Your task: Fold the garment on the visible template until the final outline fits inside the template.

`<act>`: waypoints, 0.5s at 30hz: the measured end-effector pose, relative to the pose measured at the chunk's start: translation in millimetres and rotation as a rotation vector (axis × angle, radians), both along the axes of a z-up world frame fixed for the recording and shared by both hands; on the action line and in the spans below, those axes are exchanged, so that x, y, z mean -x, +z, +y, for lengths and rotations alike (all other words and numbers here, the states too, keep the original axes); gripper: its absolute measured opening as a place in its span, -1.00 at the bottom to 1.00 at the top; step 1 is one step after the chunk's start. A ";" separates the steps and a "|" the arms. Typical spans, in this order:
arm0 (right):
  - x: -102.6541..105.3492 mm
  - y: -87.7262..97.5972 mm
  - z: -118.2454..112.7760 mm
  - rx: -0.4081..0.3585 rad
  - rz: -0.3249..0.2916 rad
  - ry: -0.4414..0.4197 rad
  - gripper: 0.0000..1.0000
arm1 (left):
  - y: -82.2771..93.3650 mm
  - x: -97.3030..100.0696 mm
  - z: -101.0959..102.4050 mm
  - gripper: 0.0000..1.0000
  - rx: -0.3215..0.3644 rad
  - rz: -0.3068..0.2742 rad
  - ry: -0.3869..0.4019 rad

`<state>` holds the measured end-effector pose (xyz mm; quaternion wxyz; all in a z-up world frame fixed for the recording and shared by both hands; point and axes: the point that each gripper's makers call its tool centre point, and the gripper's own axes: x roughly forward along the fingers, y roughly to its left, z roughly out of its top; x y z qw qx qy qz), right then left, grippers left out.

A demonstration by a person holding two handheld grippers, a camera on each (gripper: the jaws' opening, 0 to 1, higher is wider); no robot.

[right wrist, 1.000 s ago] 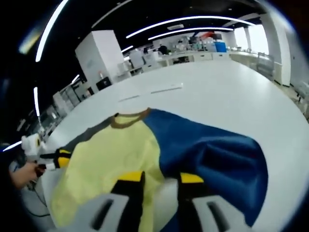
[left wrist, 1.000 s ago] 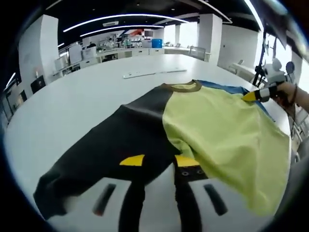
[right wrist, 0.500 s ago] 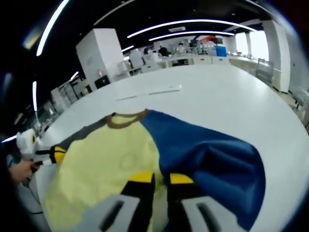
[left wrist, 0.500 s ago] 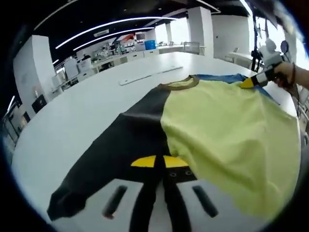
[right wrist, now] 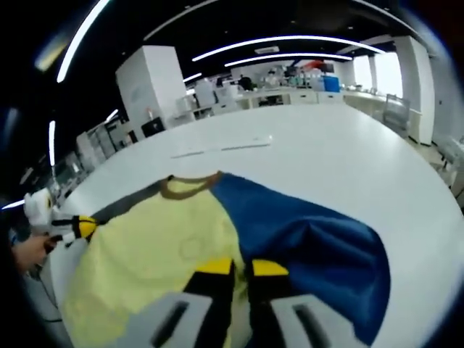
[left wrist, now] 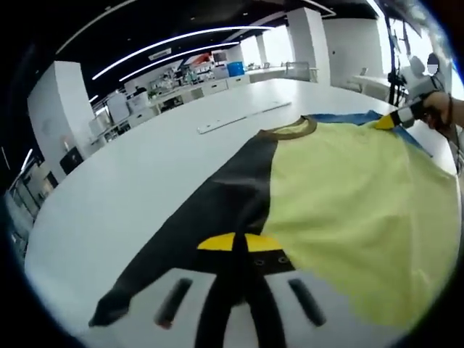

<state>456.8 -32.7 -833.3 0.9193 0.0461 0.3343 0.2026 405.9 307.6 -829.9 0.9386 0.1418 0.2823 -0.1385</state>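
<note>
On the white surface (left wrist: 130, 188) lies the garment (left wrist: 341, 196), yellow middle, black and blue sleeves. Left gripper (left wrist: 240, 243) pinches its hem, jaws closed; right gripper (right wrist: 239, 268) likewise clamps the cloth. Fabric hides any template, and the garment's near edge is cut off.

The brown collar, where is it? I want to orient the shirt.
In the left gripper view the brown collar sits at the shirt's far end, where black and yellow panels meet, just before the white strip on the table.
</note>
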 end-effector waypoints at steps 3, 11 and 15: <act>0.6 2.0 -0.6 -0.022 0.003 -0.013 -0.94 | -2.3 -0.6 0.4 -1.00 -0.004 0.005 0.002; -4.0 4.4 -9.9 -0.108 0.031 -0.100 -0.89 | -2.1 -2.5 -1.7 -1.00 -0.022 0.007 -0.016; -9.1 6.2 -16.7 -0.118 0.023 -0.123 -0.91 | -2.0 -3.6 -0.2 -1.00 -0.012 0.009 -0.007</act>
